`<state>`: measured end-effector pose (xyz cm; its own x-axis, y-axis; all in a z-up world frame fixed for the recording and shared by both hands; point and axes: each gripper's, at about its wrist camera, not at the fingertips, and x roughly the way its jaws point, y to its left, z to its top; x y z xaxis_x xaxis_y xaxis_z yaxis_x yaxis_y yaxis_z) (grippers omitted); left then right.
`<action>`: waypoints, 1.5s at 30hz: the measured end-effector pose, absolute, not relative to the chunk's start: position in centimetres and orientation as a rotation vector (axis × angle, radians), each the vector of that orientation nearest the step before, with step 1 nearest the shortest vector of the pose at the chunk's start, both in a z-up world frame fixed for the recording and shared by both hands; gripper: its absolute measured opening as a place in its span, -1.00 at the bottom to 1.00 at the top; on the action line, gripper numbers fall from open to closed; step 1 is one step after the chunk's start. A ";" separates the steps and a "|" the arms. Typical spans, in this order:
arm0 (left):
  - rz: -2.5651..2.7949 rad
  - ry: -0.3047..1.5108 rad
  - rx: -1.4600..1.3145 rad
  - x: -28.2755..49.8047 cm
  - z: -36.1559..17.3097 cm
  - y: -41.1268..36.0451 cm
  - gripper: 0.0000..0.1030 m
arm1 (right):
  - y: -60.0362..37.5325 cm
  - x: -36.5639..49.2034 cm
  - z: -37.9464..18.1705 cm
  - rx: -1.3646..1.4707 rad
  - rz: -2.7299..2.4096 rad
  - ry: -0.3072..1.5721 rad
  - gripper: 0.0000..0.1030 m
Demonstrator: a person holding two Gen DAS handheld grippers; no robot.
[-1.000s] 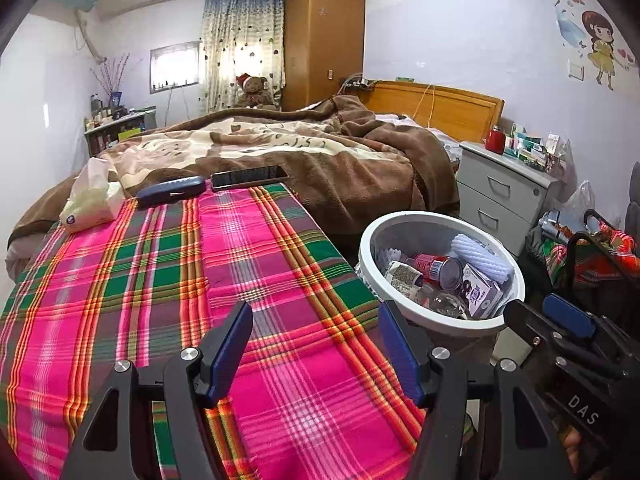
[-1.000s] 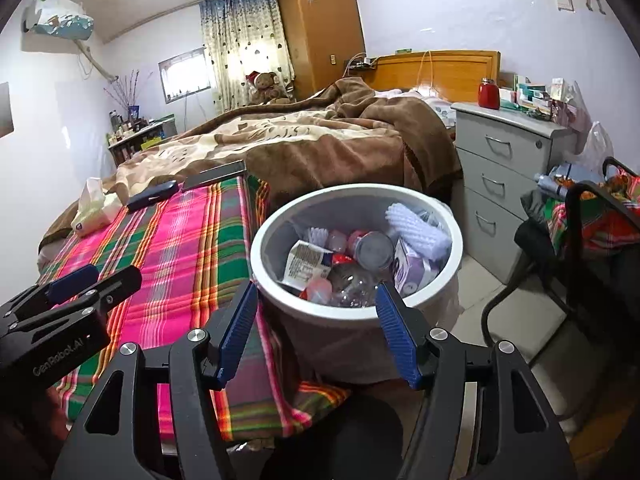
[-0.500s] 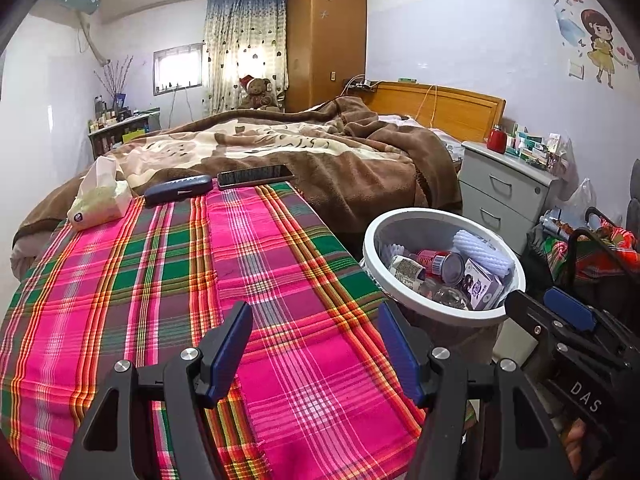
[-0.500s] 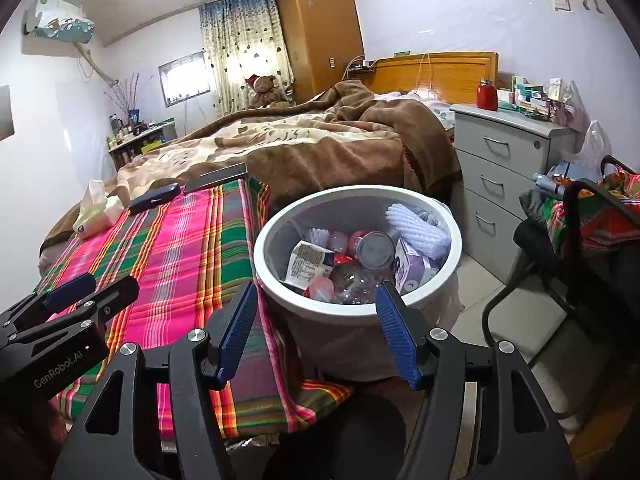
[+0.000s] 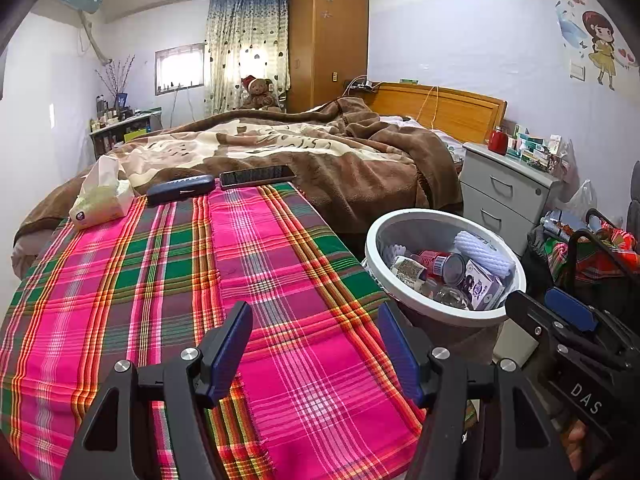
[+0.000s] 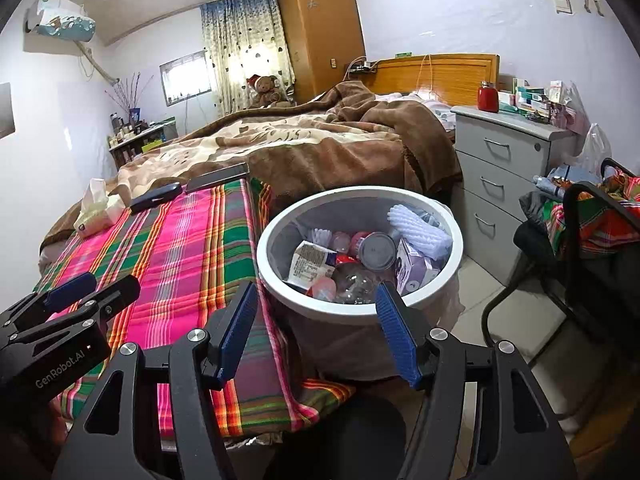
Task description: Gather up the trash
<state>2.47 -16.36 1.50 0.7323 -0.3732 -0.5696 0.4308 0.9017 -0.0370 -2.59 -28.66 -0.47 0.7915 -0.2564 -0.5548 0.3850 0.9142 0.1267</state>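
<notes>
A white round trash bin stands beside the bed and holds several items: a white ridged bottle, a can, a purple carton and a printed packet. My right gripper hangs open just in front of the bin's near rim, with nothing between its blue pads. My left gripper is open over the pink and green plaid cloth, holding nothing. The bin lies to its right, with the right gripper beyond it.
At the cloth's far edge lie a tissue pack, a dark glasses case and a phone. A brown blanket covers the bed. A grey nightstand and a black chair with clothes stand right of the bin.
The left wrist view has shifted slightly, so the bin and cloth sit a little differently in it. Both grippers' jaws keep the same width, and the right gripper has not moved.
</notes>
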 end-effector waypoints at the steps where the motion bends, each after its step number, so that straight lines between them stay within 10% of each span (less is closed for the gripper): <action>1: -0.444 0.604 0.099 2.5 1.5 -16.3 0.26 | -28.7 -2.6 -0.5 0.238 -0.350 0.560 0.22; 45: -0.435 0.611 0.097 2.4 1.0 -15.9 0.26 | -28.4 -2.9 -0.4 0.240 -0.349 0.559 0.22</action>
<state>2.38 -15.87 0.96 0.7319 -0.3661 -0.5747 0.4228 0.9054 -0.0383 -2.86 -28.40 -0.41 0.7914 -0.2569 -0.5547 0.3856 0.9139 0.1270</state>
